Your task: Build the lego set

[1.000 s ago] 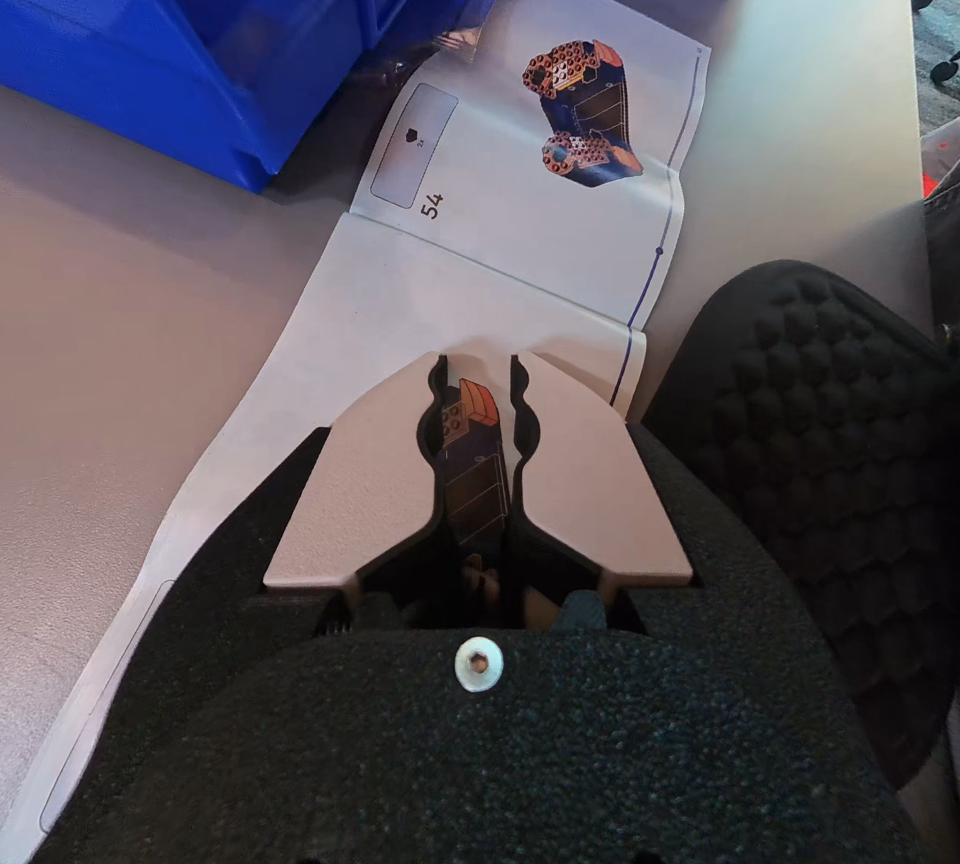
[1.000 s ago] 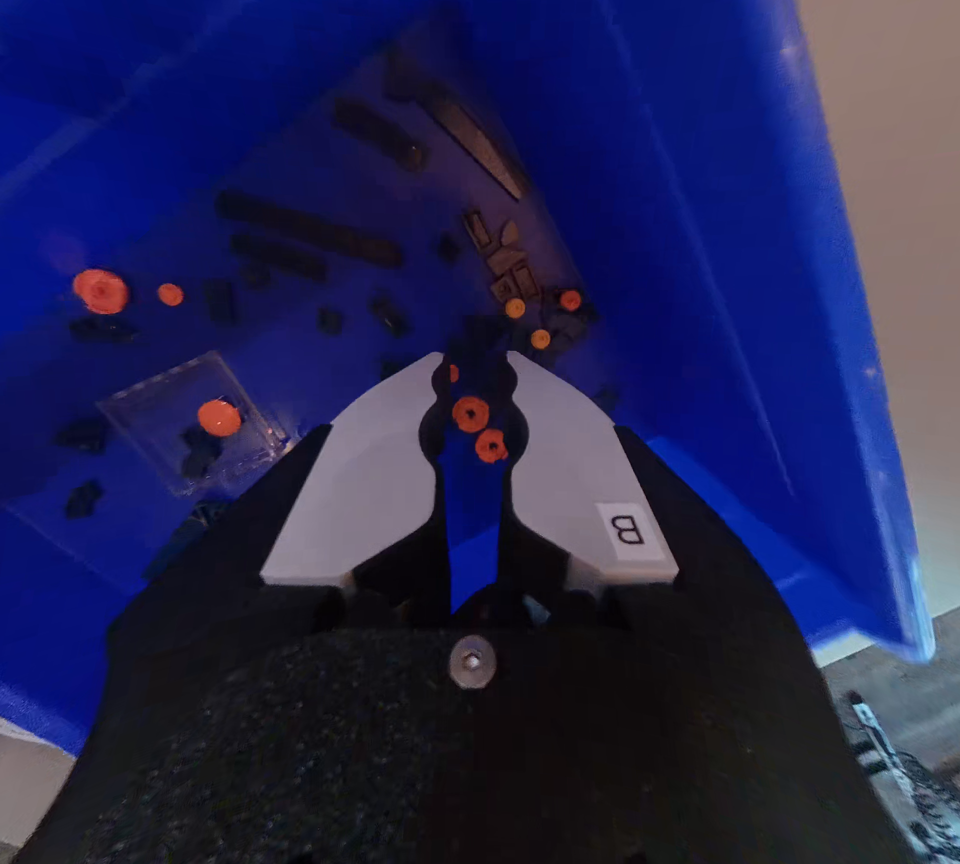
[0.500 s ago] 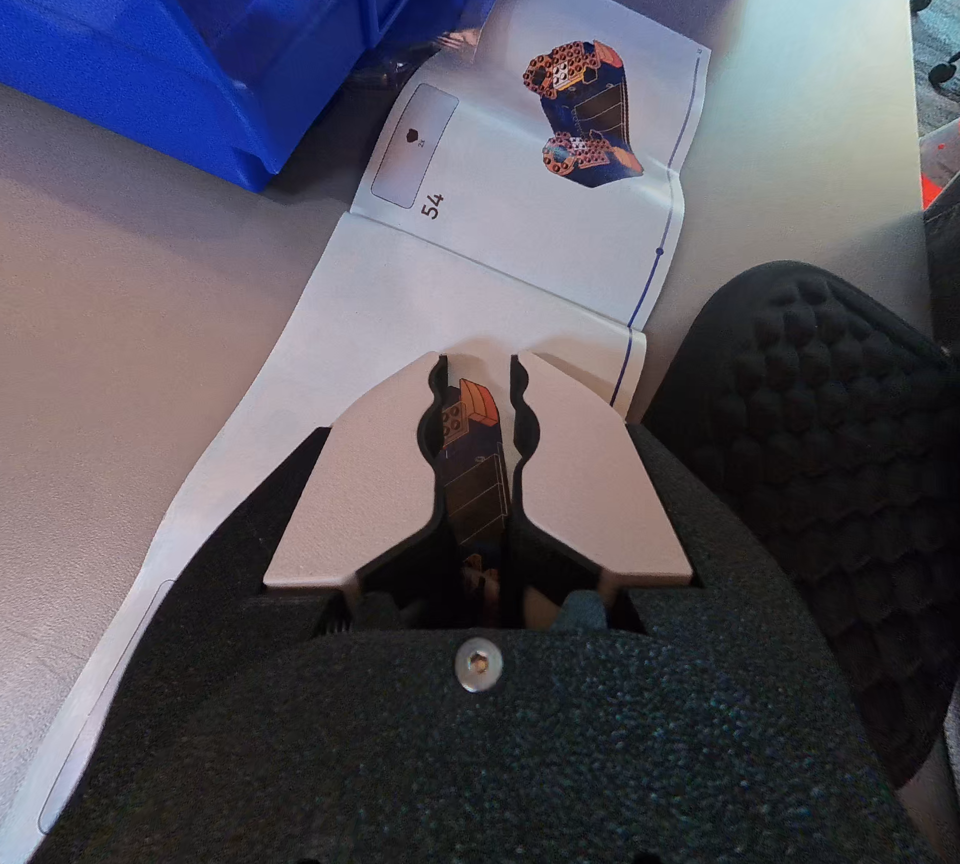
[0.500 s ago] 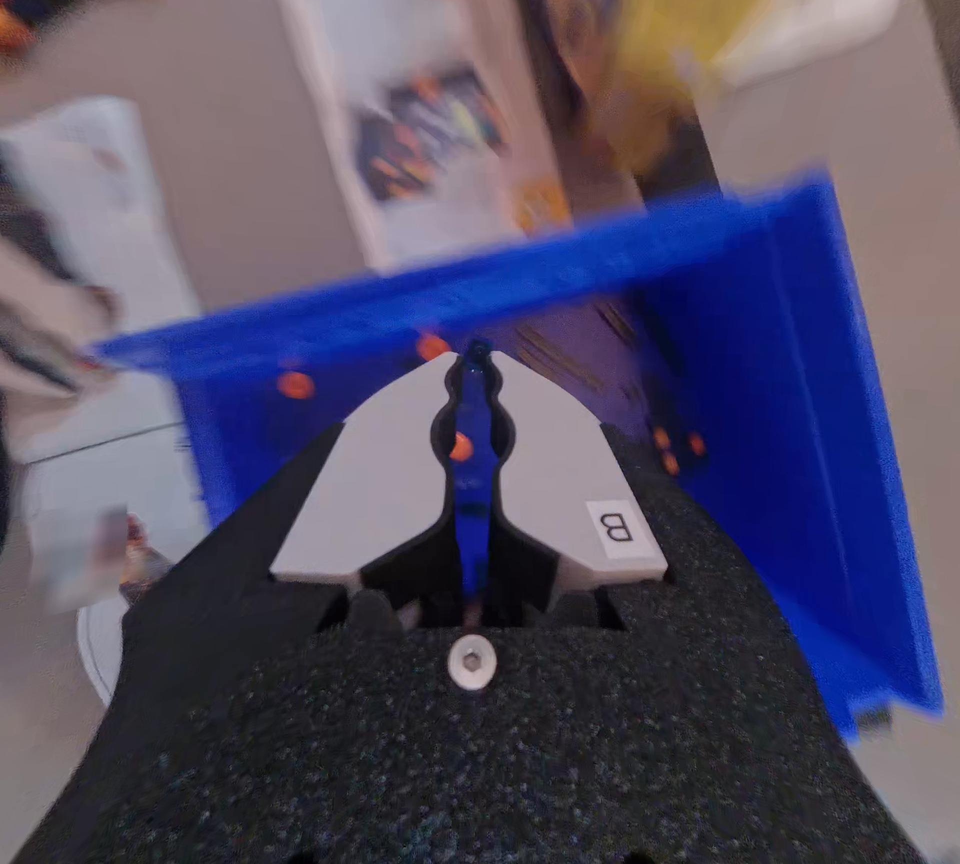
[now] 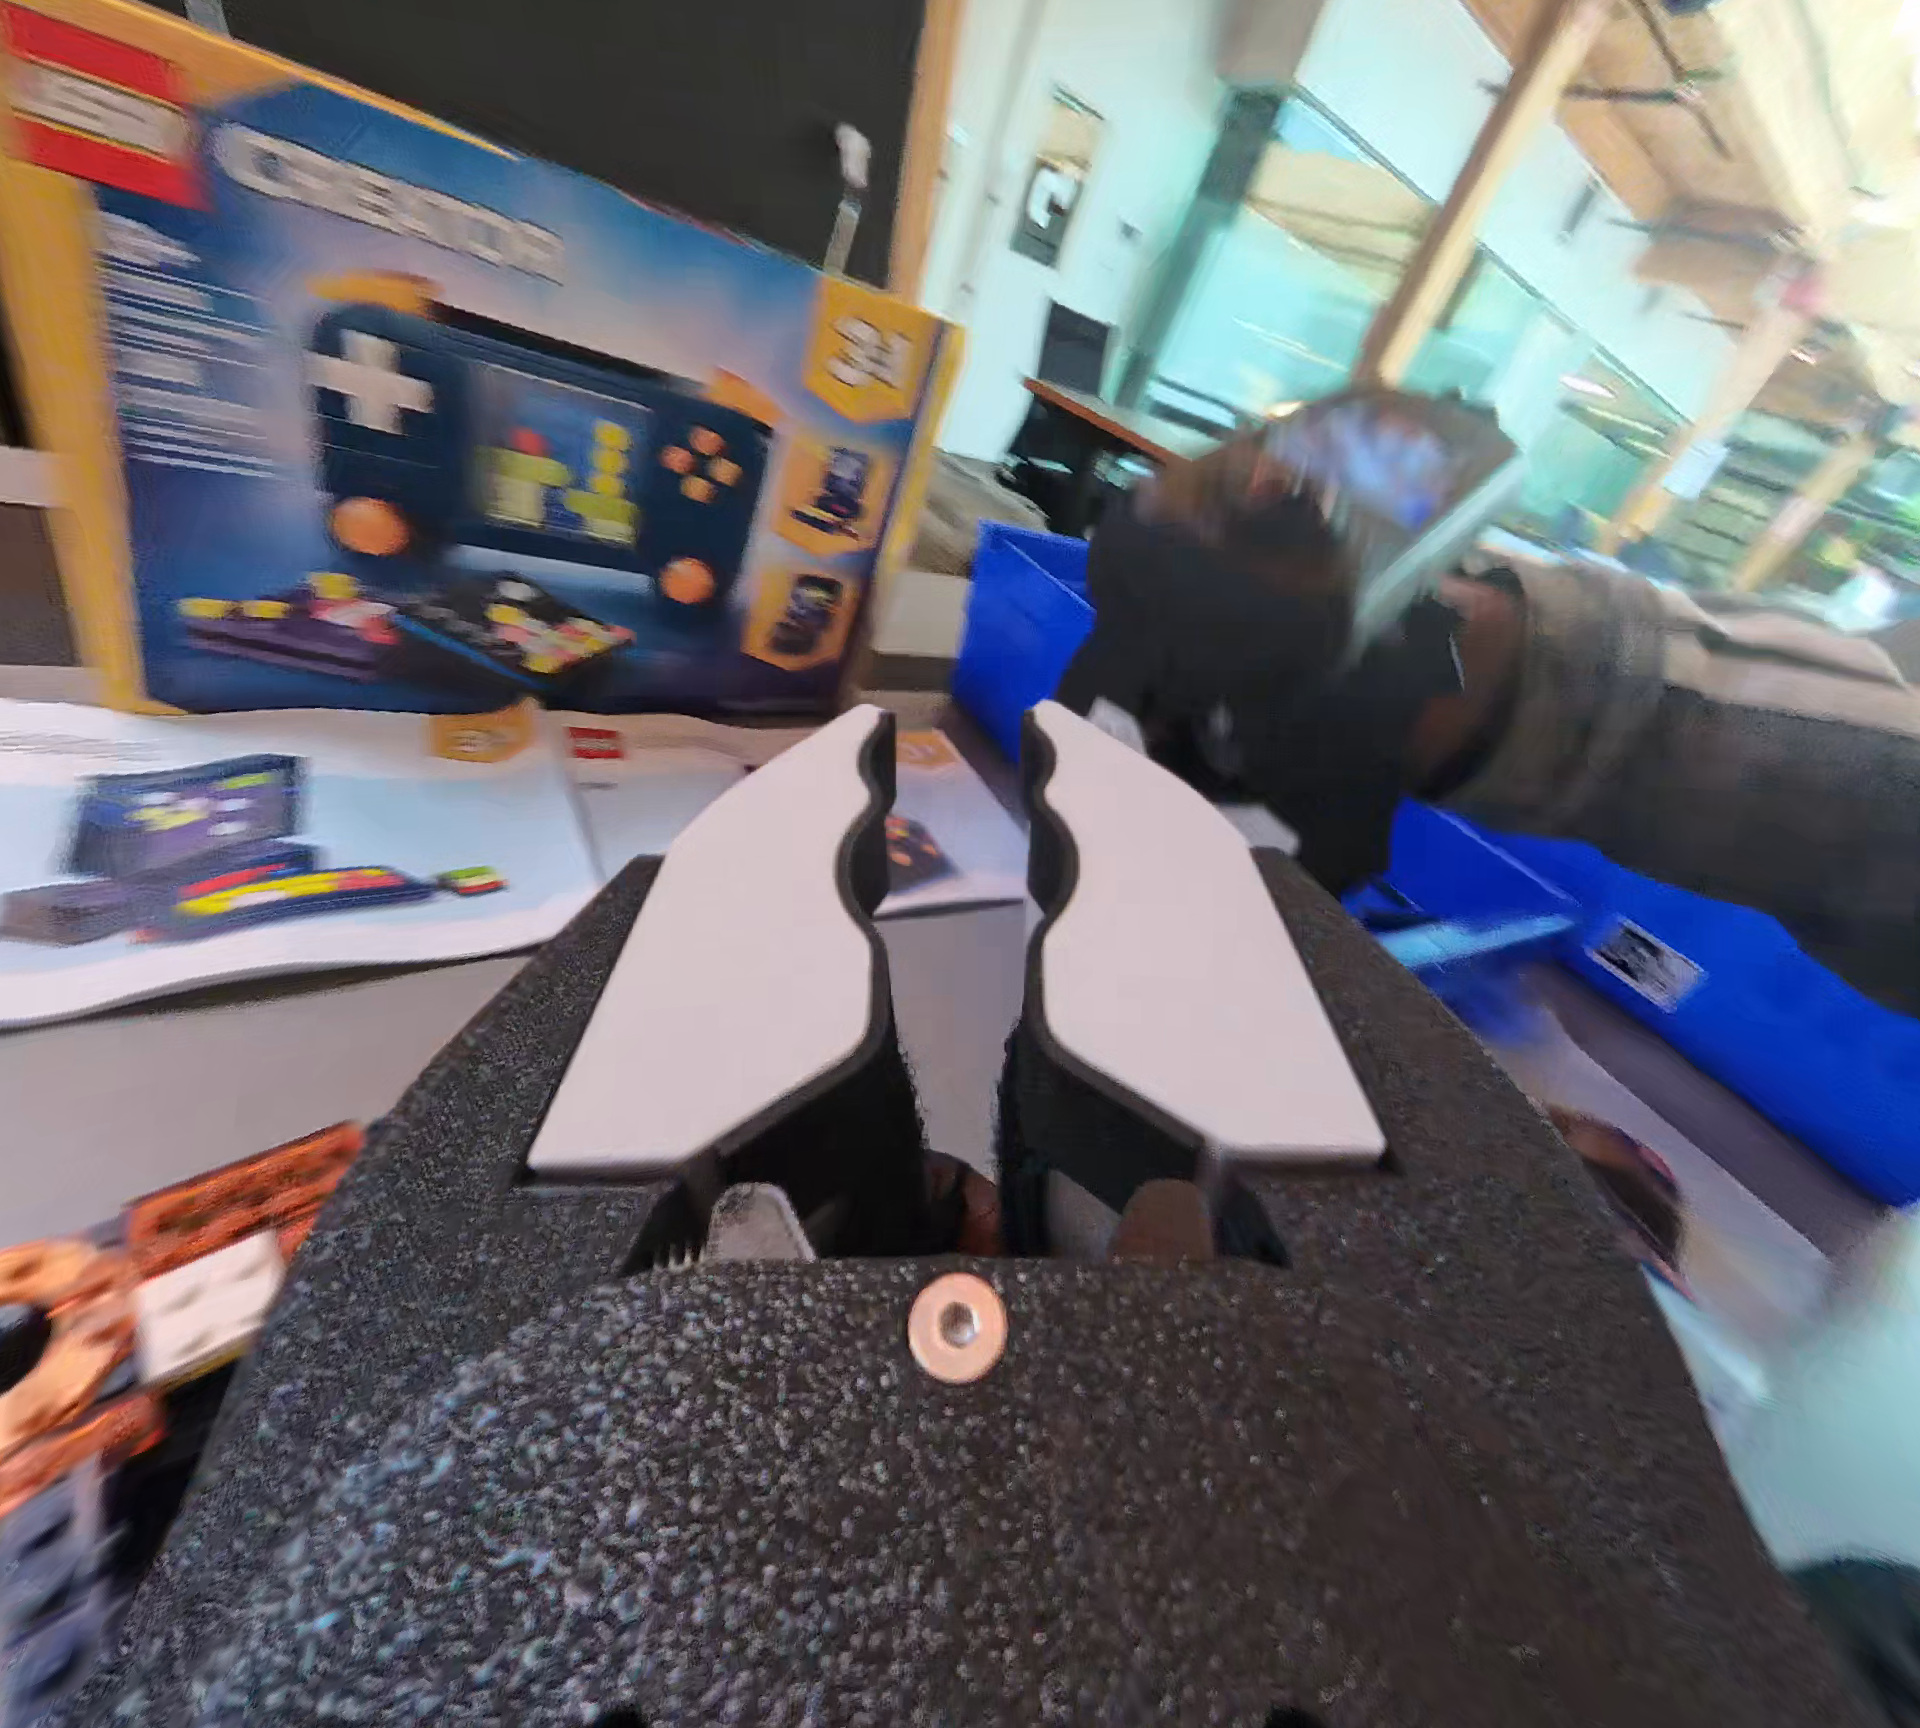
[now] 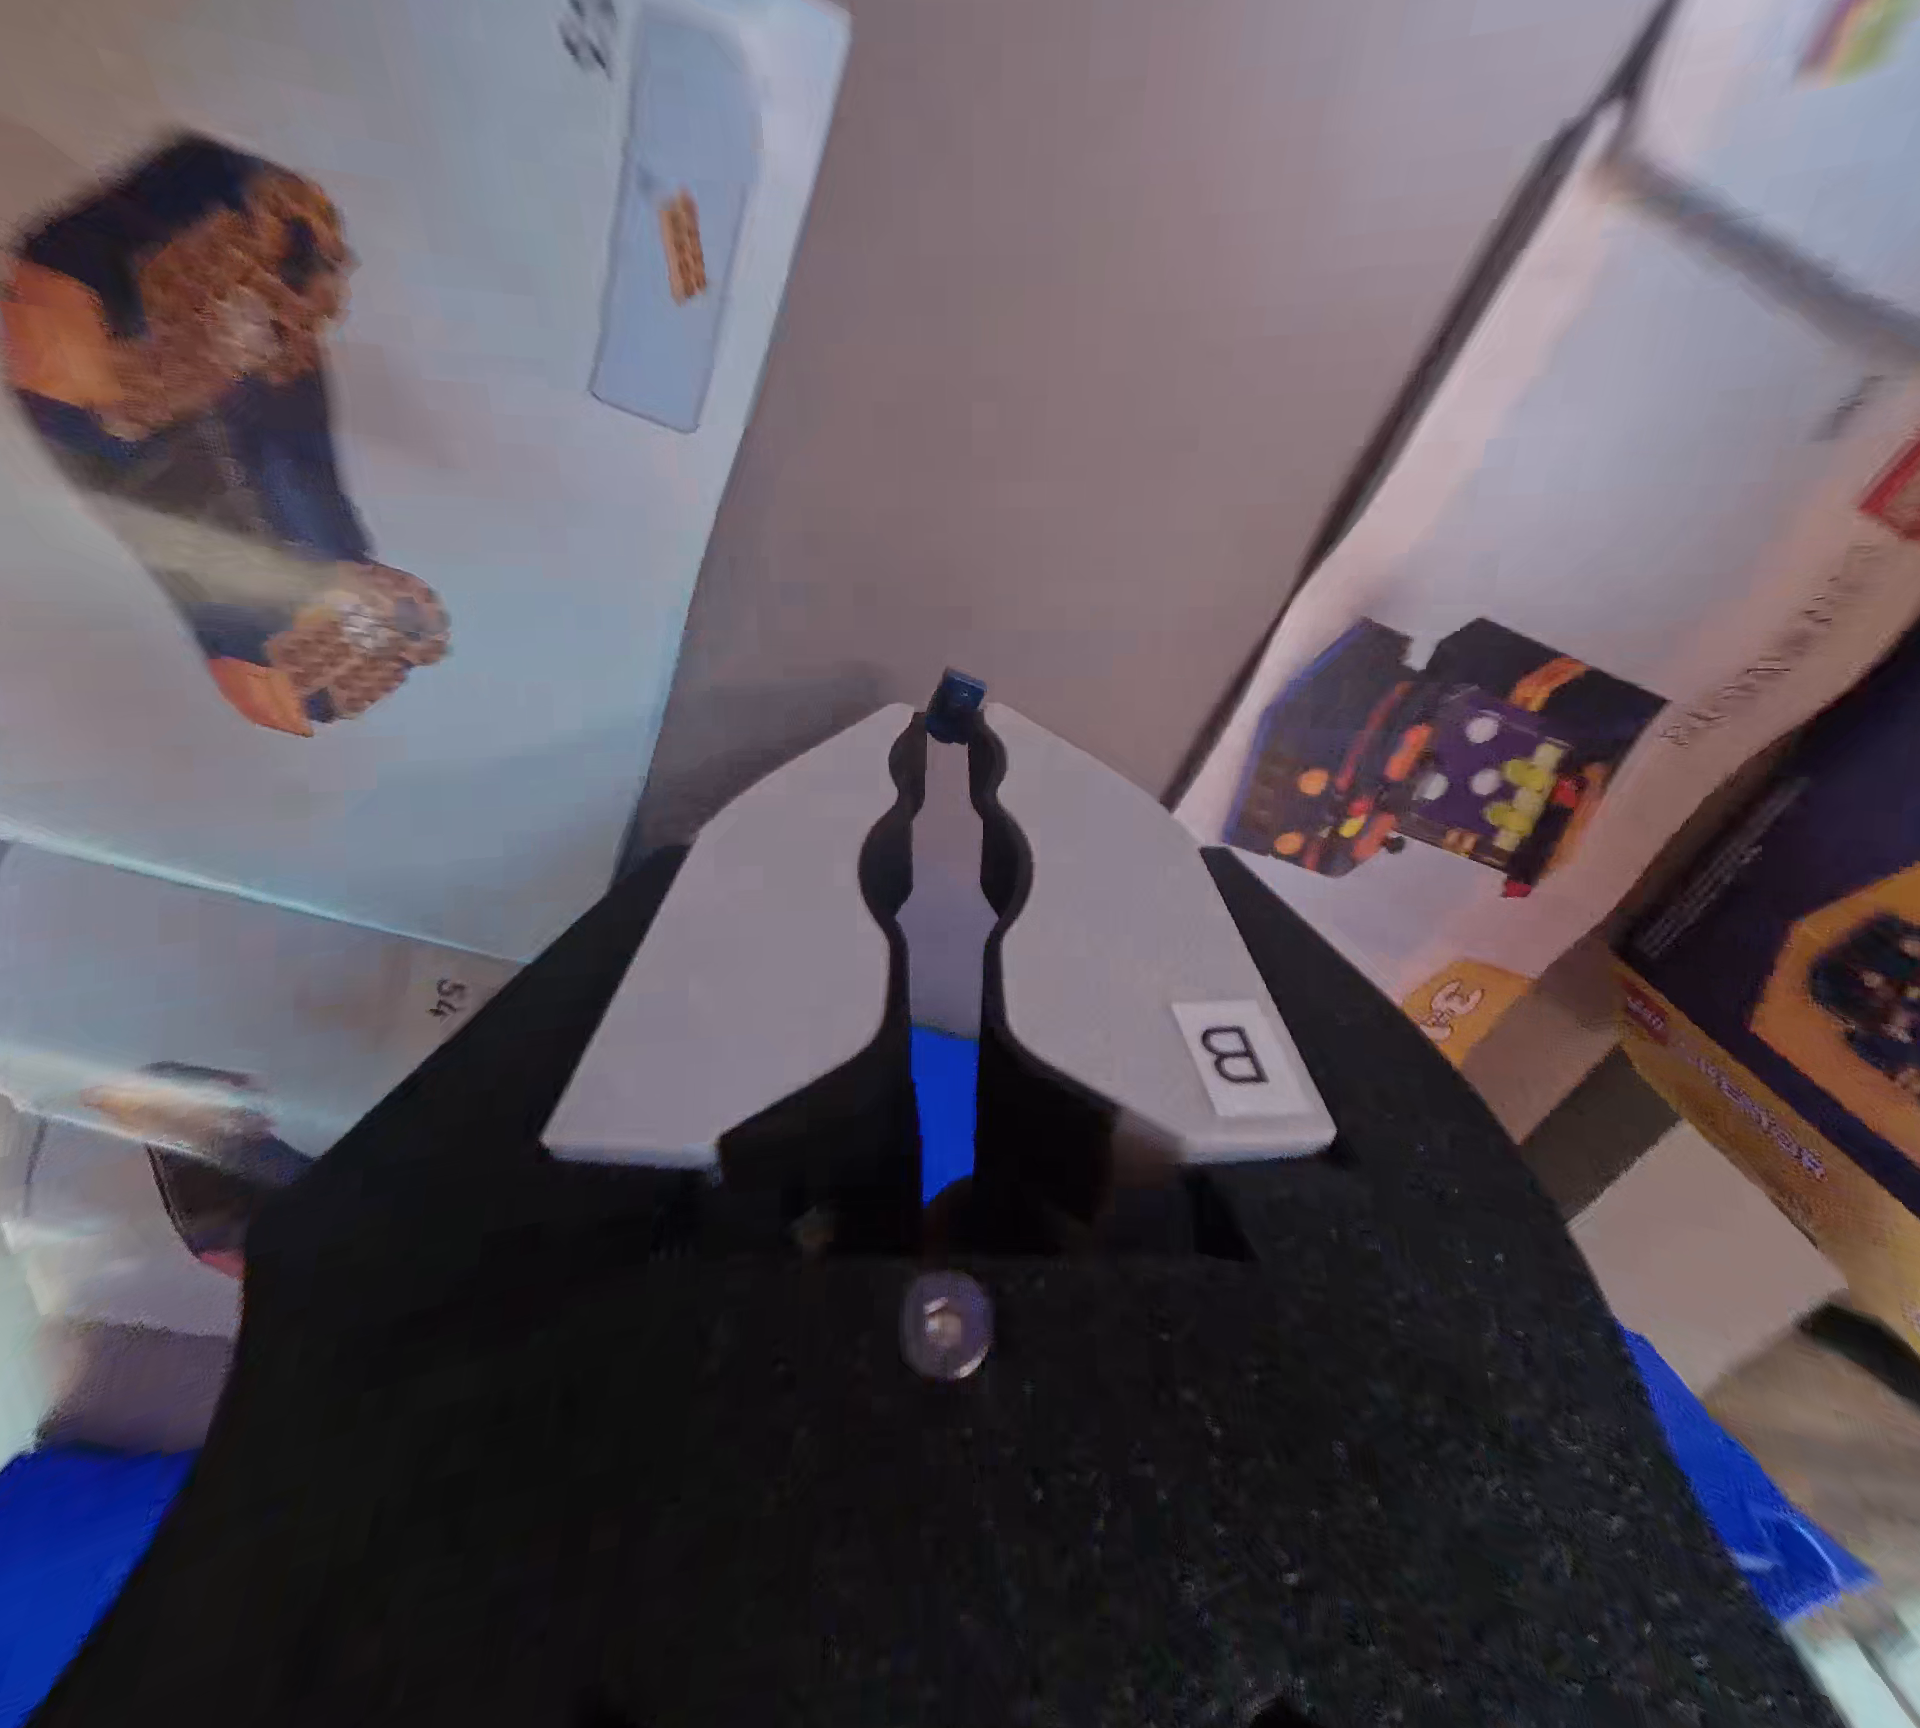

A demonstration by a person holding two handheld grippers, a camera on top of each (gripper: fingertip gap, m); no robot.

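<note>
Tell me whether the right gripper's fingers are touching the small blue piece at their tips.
Touching. The right wrist view shows the small blue piece pinched between the tips of both fingers of the right gripper, no gap on either side.

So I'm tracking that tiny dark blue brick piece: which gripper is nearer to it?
Right. The right gripper pinches the tiny dark blue brick piece at its fingertips; the left gripper stands open over the paper booklets, with no such piece near it.

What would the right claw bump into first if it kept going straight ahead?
Probably the bare table. The right claw, pinching a tiny blue brick, points at it, between a booklet and another booklet. Depth is unclear.
</note>
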